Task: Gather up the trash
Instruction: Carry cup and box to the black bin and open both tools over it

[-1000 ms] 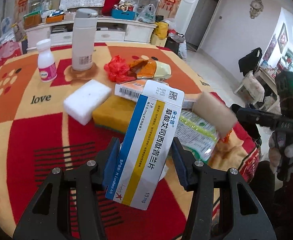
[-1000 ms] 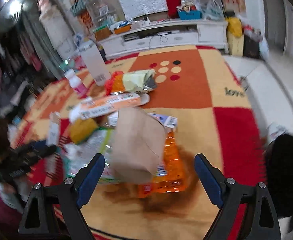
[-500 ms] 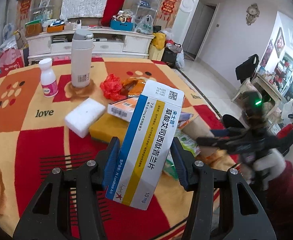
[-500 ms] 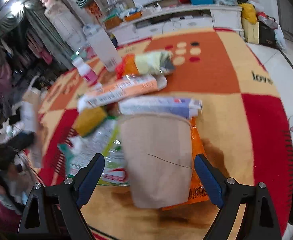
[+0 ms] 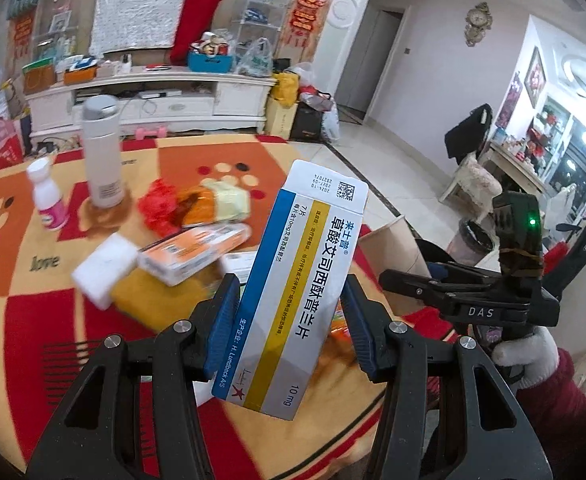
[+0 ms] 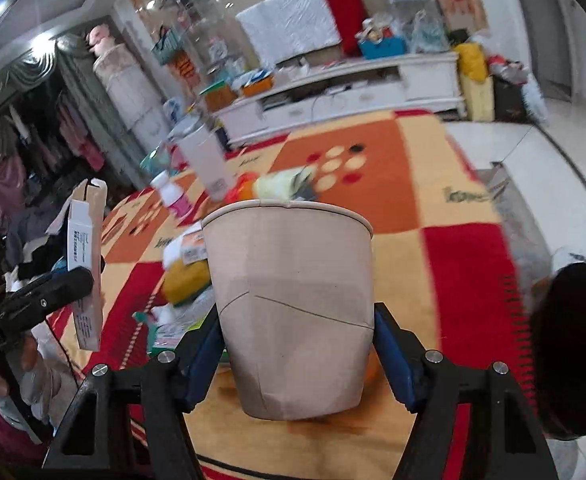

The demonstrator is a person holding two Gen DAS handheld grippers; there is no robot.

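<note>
In the left wrist view, the upper left of the frame shows a small pink-labelled bottle point(image 5: 47, 206) and a tall white flask point(image 5: 102, 152) standing on the patterned desk point(image 5: 9, 288). Toward the middle lie a white sponge point(image 5: 103, 268), an orange carton point(image 5: 193, 252) and a red crumpled wrapper point(image 5: 159, 208). At lower centre the left tool point(image 5: 289, 320) has its pads closed against both sides of a medicine box point(image 5: 293, 300), held tilted and clear of the desk. At the right edge the right tool point(image 6: 297, 356) comes in; its own view shows it closed on a paper cup point(image 6: 293, 300), mouth up, centre frame.

Both hands seem loaded, so I'd judge this the carry-off step. Next comes a bin, possibly the dark one point(image 5: 473, 240) on the floor at right, and letting go over it without dropping either piece short.
</note>
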